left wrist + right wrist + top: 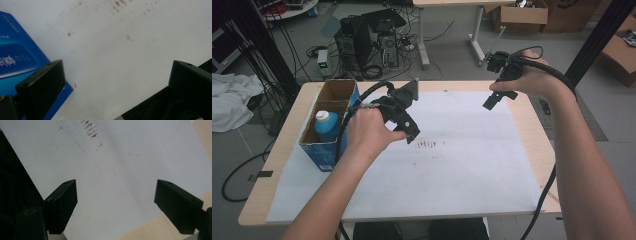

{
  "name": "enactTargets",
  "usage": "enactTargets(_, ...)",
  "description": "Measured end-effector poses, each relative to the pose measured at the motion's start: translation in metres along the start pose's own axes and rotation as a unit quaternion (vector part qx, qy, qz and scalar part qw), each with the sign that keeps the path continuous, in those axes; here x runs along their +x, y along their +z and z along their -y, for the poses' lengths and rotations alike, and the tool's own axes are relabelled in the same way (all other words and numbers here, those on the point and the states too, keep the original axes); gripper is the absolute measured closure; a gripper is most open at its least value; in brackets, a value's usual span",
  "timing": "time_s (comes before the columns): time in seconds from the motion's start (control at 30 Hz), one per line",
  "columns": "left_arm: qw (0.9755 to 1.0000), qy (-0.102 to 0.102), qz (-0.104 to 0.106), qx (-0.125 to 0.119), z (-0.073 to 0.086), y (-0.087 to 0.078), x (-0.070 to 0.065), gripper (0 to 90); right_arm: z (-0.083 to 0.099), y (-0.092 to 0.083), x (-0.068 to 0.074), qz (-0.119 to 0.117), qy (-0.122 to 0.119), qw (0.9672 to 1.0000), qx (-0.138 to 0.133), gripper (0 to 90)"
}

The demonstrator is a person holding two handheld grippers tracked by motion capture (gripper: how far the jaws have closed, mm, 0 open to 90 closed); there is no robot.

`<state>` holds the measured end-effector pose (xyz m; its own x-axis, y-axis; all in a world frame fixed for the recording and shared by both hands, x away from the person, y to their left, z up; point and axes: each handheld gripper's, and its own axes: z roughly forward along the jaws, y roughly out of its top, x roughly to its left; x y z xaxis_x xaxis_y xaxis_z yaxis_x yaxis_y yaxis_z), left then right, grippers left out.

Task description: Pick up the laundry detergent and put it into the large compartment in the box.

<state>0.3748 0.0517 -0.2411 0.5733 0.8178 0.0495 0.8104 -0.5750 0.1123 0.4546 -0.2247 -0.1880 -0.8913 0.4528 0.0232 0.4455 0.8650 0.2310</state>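
Currently no grasp: L gripper [404, 117] just right of blue box [329, 131], R gripper [502, 80] well right; both fingers released, empty. Next prob. reach for bottle [326, 125] in box.

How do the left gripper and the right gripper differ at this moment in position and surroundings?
The left gripper sits near the table's left side, right beside the blue box; the right gripper is held at the far right, with nothing beside it. The left gripper is low over the stained part of the white sheet; the right gripper is nearer the sheet's far right corner. Both have jaws wide open, holding nothing.
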Motion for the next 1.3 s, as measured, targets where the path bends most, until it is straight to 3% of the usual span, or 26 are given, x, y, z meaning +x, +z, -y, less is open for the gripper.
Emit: enactTargets(1.3, 1.0000, 0.004, 0.007, 0.000, -0.0005, -0.0001, 0.0003, 1.2, -0.0003, 0.0023, 0.0008, -0.001, 0.002, 1.0000, 0.003, 18.6)
